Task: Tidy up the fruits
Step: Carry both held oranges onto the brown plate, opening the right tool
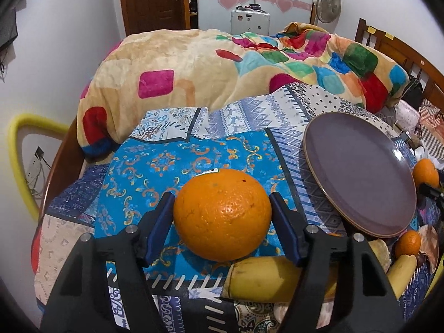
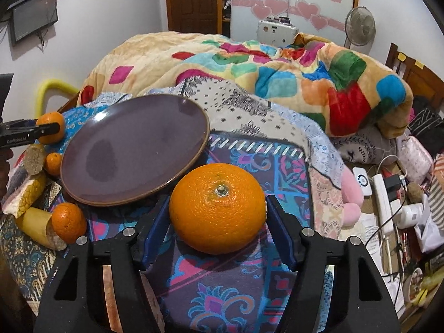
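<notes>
In the left wrist view a large orange [image 1: 222,216] rests on the blue patterned cloth, and my left gripper [image 1: 222,197] is shut on it, its blue pads [image 1: 159,227] against both sides. The right wrist view shows a second large orange [image 2: 217,208], stem up, with my right gripper [image 2: 217,199] shut on it the same way. A purple plate [image 1: 360,172] [image 2: 133,149] lies tilted between the two grippers, with nothing on it. The left gripper's black finger also shows at the far left around its orange [image 2: 51,126].
Cut banana pieces [image 1: 263,280] [image 2: 36,226] and small oranges [image 1: 408,242] [image 2: 68,222] lie near the plate's near edge. A colourful quilt [image 1: 194,63] is heaped behind. A power strip, cables and clutter [image 2: 385,202] crowd the right side.
</notes>
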The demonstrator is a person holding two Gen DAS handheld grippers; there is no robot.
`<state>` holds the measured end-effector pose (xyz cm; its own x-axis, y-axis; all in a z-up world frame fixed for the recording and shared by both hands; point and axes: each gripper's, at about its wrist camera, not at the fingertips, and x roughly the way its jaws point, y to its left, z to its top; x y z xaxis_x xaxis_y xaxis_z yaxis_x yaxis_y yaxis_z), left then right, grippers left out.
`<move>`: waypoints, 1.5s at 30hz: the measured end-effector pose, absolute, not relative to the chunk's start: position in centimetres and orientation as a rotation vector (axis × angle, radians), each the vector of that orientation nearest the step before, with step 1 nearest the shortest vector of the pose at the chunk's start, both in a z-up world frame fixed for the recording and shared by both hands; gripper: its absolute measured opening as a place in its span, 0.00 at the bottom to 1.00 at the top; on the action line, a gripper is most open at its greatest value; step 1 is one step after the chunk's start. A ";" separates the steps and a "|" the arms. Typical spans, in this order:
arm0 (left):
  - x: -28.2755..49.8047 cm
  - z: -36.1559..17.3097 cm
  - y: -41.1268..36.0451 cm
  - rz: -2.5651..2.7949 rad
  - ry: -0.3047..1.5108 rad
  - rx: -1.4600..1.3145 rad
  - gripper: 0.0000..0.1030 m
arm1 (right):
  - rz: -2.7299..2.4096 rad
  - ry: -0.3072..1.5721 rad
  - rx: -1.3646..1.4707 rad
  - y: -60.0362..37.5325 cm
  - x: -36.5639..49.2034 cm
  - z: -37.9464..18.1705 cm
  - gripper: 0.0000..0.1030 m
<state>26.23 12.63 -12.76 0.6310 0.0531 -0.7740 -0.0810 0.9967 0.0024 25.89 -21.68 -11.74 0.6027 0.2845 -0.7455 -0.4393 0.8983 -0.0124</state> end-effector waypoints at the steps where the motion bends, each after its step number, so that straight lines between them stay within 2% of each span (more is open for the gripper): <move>1: 26.1 -12.6 12.5 0.077 0.882 -0.027 0.66 | 0.419 0.815 -0.205 -21.7 25.8 -11.5 0.62; 22: 27.1 -6.3 7.3 -0.013 0.786 0.054 0.66 | 0.445 0.661 -0.192 -19.9 26.7 -6.4 0.62; 35: 30.9 -6.7 4.3 -0.090 0.818 0.022 0.66 | 0.481 0.692 -0.200 -16.9 30.2 -7.5 0.62; 45: 34.2 -9.1 2.6 -0.124 0.953 0.041 0.66 | 0.520 0.789 -0.240 -14.9 32.4 -10.0 0.62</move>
